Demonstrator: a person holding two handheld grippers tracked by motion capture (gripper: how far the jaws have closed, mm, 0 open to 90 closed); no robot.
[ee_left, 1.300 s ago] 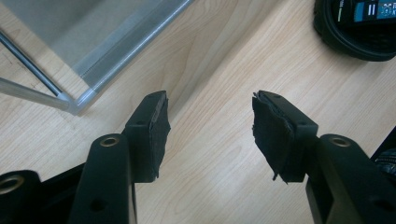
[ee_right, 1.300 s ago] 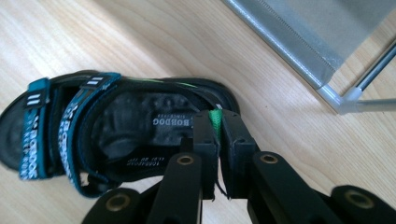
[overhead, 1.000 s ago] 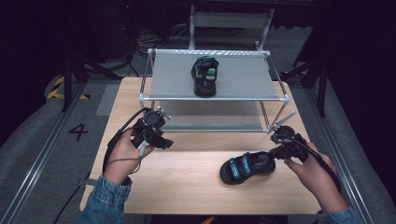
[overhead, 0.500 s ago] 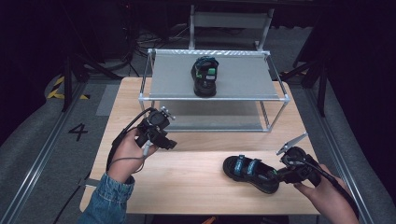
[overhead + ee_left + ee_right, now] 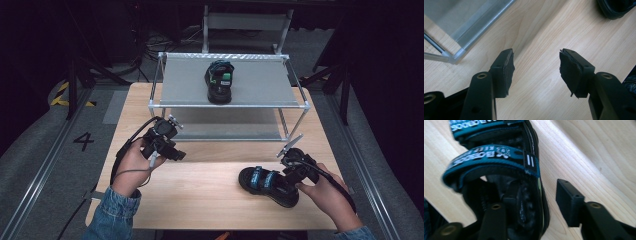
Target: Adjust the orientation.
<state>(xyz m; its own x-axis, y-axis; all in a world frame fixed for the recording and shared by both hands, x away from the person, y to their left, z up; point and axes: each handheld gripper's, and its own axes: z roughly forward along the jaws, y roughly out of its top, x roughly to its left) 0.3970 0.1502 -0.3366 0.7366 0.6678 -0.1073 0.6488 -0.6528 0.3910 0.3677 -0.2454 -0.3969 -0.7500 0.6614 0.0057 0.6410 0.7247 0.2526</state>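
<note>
Sandal (image 5: 267, 183) has slid toward the table's front edge since a second ago, right gripper (image 5: 295, 170) jaws spread astride its side wall, unclamped, so lifting could drop it; left gripper (image 5: 167, 145) gapes empty, other sandal (image 5: 219, 80) sits up on the rack (image 5: 260, 82).

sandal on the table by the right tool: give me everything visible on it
The sandal is black with a thick dark sole and two teal straps carrying white lettering. It lies sole-down, flat on the wooden table, near the front right, pointing left across the table. The right tool is at its heel end: one jaw sits inside the footbed, the other outside the sole's edge with a gap, so it straddles the side wall, open. The heel is partly hidden by the tool.
</note>
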